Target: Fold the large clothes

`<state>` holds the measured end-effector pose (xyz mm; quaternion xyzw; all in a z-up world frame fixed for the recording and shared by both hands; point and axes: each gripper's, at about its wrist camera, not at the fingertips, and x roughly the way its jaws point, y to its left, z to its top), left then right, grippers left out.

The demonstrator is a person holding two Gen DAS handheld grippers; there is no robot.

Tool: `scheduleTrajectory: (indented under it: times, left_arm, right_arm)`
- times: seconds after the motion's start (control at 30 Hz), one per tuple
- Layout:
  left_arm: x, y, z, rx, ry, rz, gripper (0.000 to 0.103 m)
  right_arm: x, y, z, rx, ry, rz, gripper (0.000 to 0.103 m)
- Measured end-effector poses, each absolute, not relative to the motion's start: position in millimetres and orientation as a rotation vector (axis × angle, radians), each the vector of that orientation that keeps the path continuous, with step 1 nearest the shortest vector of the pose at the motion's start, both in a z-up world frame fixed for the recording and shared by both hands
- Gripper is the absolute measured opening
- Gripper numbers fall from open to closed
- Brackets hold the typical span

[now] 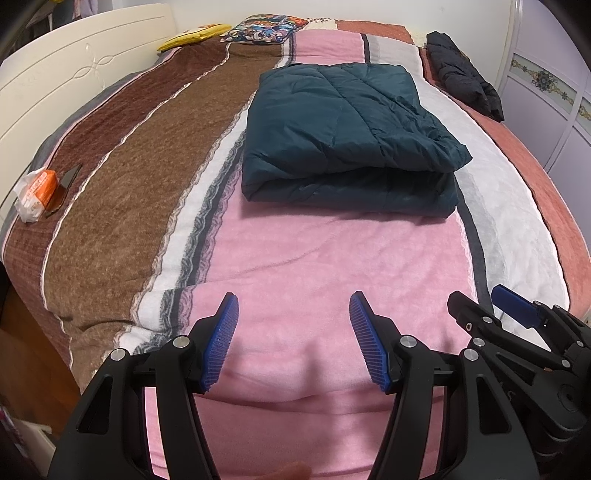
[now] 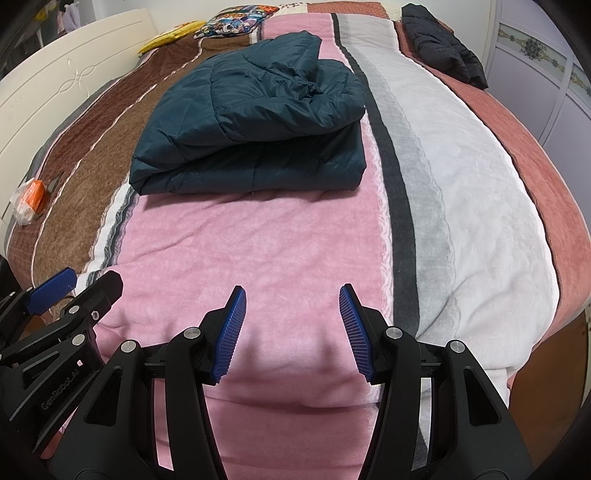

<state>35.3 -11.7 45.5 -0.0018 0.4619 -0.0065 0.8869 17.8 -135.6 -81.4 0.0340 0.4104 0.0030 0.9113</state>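
Note:
A dark teal quilted jacket point(image 1: 343, 133) lies folded into a thick rectangle on the striped blanket point(image 1: 295, 251), in the middle of the bed; the right wrist view shows the folded jacket point(image 2: 251, 125) from a lower angle, its top layer rumpled. My left gripper point(image 1: 293, 306) hovers open over the pink stripe near the bed's front edge, well short of the jacket, nothing between its blue pads. My right gripper point(image 2: 291, 299) is open too, beside the left one, over the same pink stripe. Each gripper shows at the edge of the other's view.
A black puffy garment point(image 1: 463, 74) lies at the far right of the bed. A white bag with an orange box point(image 1: 35, 194) sits at the left edge by the headboard point(image 1: 74, 62). Yellow and patterned cushions point(image 1: 258, 27) lie at the far end. A wardrobe point(image 1: 554, 103) stands at right.

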Motion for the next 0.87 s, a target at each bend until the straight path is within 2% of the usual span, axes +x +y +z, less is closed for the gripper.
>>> scheduleTrajectory:
  times: [0.87]
  left_arm:
    - [36.1, -11.2, 46.4, 0.0, 0.968, -0.029, 0.061]
  right_arm:
    - [18.7, -136.4, -81.8, 0.071, 0.85, 0.004, 0.053]
